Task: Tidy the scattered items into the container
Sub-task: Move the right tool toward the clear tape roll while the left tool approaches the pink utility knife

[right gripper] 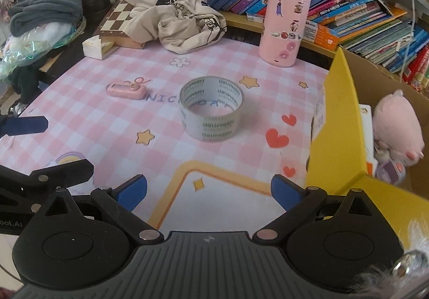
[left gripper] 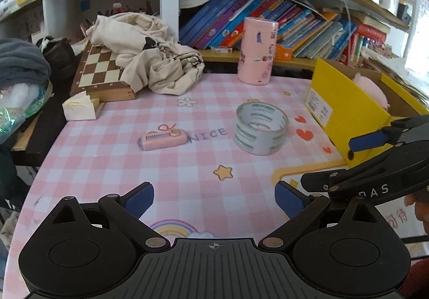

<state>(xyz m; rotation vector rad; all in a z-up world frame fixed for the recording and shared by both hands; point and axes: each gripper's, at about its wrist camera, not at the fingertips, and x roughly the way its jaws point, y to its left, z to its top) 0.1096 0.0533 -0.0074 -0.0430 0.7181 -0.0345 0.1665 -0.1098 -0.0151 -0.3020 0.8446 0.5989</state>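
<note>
A roll of clear tape point(left gripper: 260, 128) point(right gripper: 211, 108) lies flat in the middle of the pink checked table mat point(left gripper: 171, 164). Left of it rests a small pink comb-like item point(left gripper: 162, 139) point(right gripper: 126, 89). A tall pink stickered cylinder point(left gripper: 257, 50) point(right gripper: 285, 26) stands at the back. The yellow cardboard box point(left gripper: 346, 113) point(right gripper: 337, 138) on the right holds a pink plush toy point(right gripper: 396, 130) point(left gripper: 371, 89). My left gripper point(left gripper: 214, 201) is open and holds nothing, well short of the tape. My right gripper point(right gripper: 209, 194) is open too, near the box's left wall; in the left wrist view the right gripper point(left gripper: 348, 164) sits by the box.
A chessboard box point(left gripper: 99, 73) with a cream garment point(left gripper: 150, 54) heaped on it sits at the back left, with a small white carton point(left gripper: 79, 108) beside it. Shelves of books point(left gripper: 281, 22) run behind the table. Grey folded clothes point(right gripper: 45, 9) lie far left.
</note>
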